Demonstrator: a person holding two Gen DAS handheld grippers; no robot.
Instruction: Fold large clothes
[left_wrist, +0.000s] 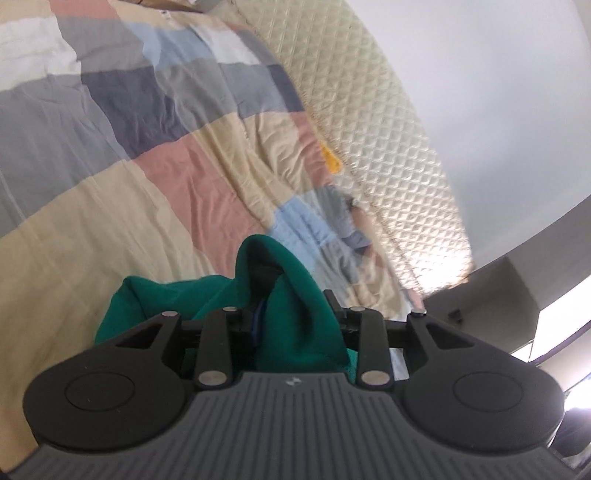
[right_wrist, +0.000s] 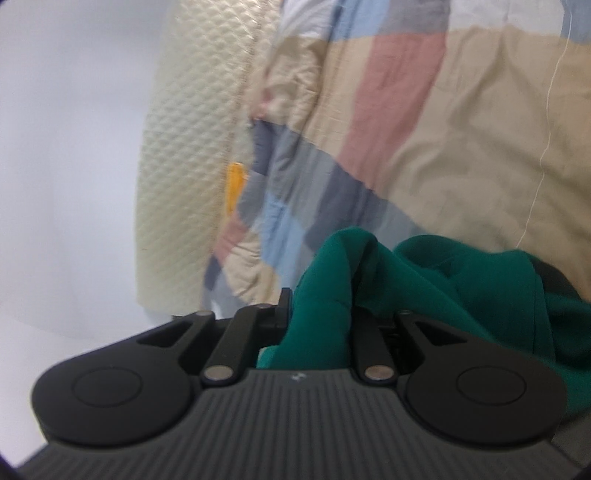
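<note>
Right now your left claw (left_wrist: 291, 295) and right claw (right_wrist: 325, 306) each pinch a bunch of the green garment (left_wrist: 295, 291), keeping it hanging above the patchwork bedspread (left_wrist: 166, 147), mattress edge (left_wrist: 388, 129) at two o'clock, so you can spread it flat for folding.

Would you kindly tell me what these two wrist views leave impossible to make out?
- Left wrist view: the left gripper fingertips, buried in bunched green fabric garment; grip unclear.
- Right wrist view: the right gripper fingertips, draped by the same garment.
- Both views: the garment's type and full shape, cut off behind the gripper bodies.
- Small orange object at the edge of the patchwork bedcover: blurred, unidentifiable.
</note>
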